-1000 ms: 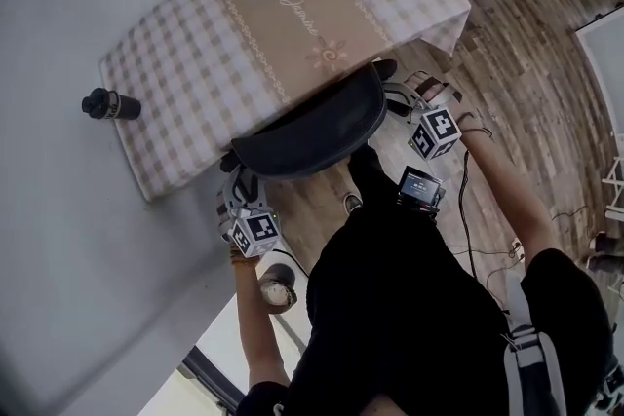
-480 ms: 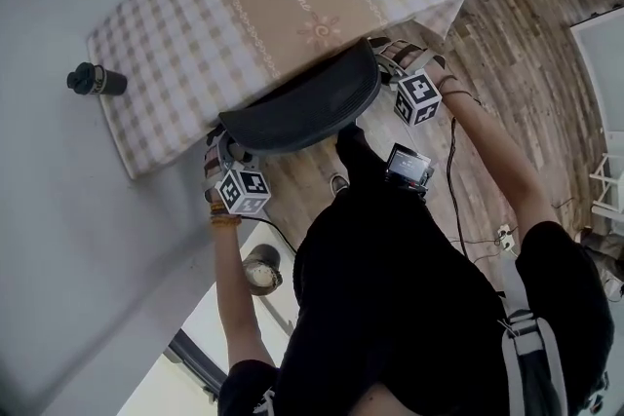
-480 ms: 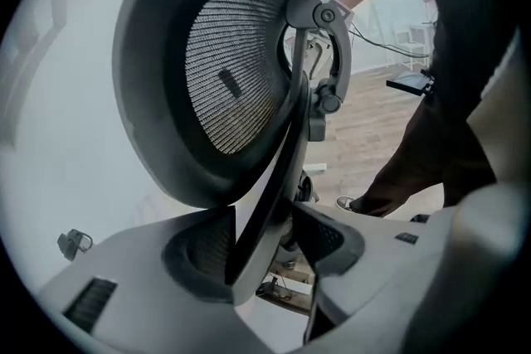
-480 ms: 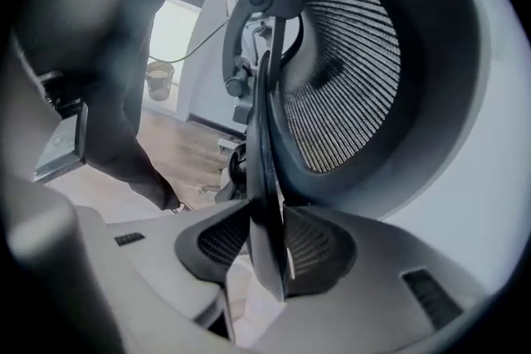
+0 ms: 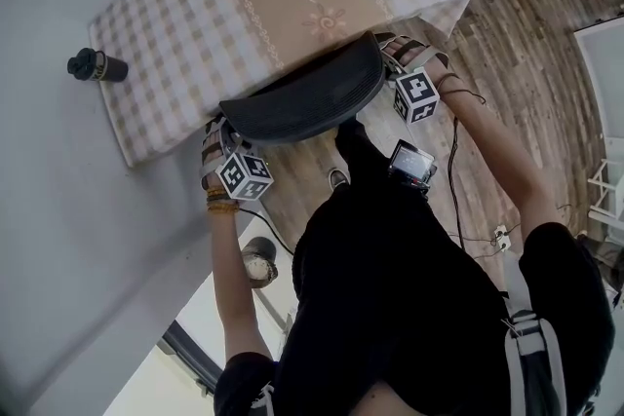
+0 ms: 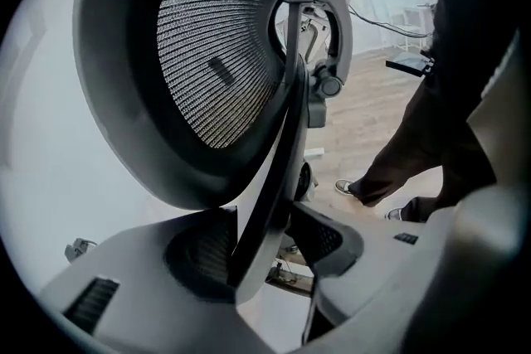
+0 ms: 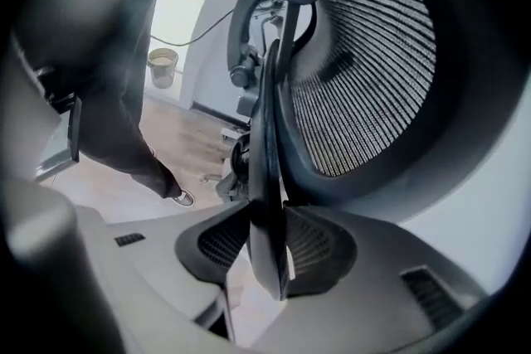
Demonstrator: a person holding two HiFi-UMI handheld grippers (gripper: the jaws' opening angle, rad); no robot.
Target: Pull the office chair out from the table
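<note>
Head view: 1 chair (image 5: pixel 312 97); 2 tools (image 5: pixel 220 136) (image 5: pixel 398 56)

Tally of what shows, kind by kind.
One black mesh-backed office chair (image 5: pixel 307 97); one table (image 5: pixel 175 34) under a beige-and-white checked cloth; two grey handheld grippers, left gripper (image 5: pixel 220 133) and right gripper (image 5: pixel 395 54), with one black-and-white marker cube (image 5: pixel 244 176) apiece; one dark cylindrical bottle (image 5: pixel 96 66); one round tan pail (image 5: pixel 258 263); one small black screened device (image 5: pixel 411 161) at the chest; one person in black clothing (image 5: pixel 409 307); two shoes (image 6: pixel 348 187) in the left gripper view, one in the head view.
</note>
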